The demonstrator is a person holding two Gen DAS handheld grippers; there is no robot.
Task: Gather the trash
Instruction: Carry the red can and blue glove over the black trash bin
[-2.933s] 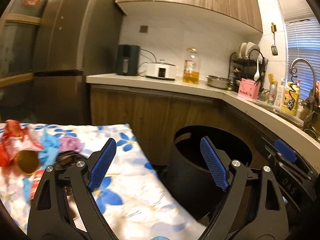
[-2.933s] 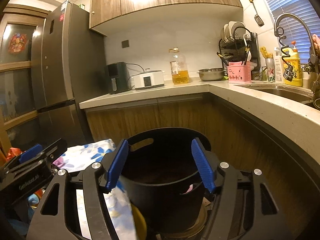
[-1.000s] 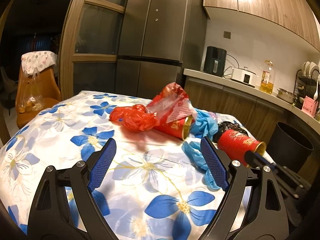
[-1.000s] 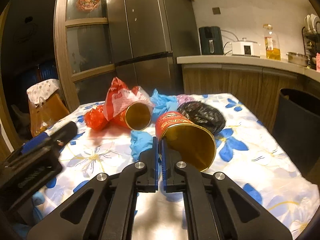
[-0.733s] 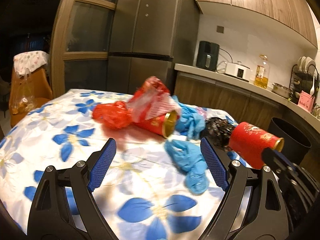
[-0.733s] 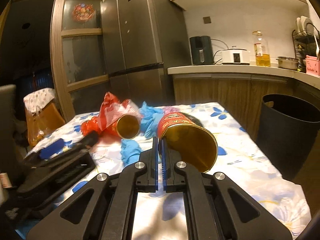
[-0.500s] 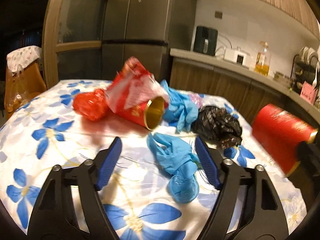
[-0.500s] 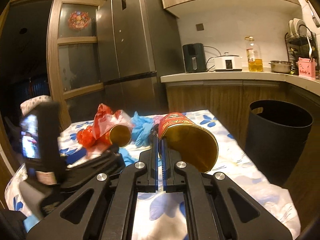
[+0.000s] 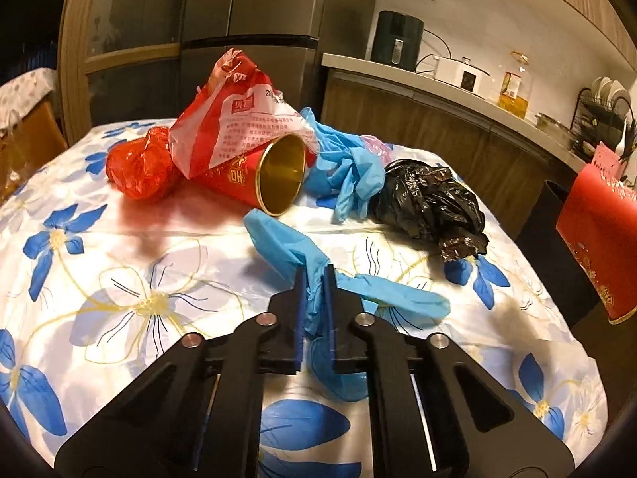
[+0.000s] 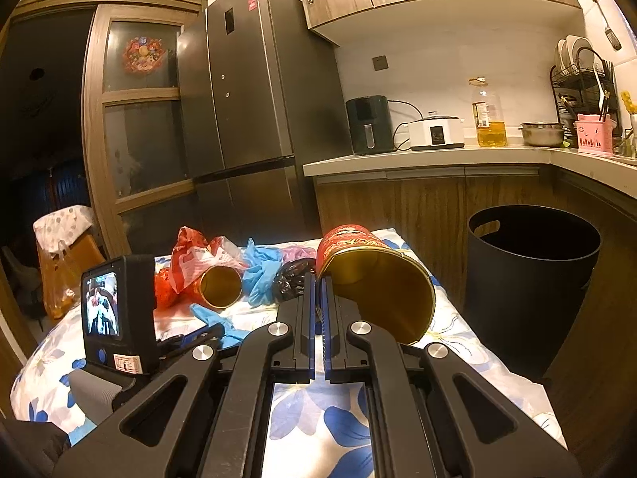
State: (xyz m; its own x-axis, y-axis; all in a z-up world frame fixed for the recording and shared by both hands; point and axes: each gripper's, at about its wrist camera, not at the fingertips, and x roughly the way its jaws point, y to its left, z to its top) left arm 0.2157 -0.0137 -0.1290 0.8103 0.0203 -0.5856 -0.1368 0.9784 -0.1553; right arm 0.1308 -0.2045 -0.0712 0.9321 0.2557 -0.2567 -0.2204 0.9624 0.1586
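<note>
Left wrist view: the left gripper has its jaws pinched together on a blue disposable glove lying on the floral tablecloth. Uncollected beyond it: a red paper cup on its side under a red-and-white snack bag, a crumpled red plastic bag, more blue gloves and a crumpled black plastic bag. Right wrist view: the right gripper is clamped on the rim of a second red paper cup, held above the table; the black trash bin stands to its right, off the table's end. Judged progress: two items gripped, neither yet binned; most of the litter remains.
</note>
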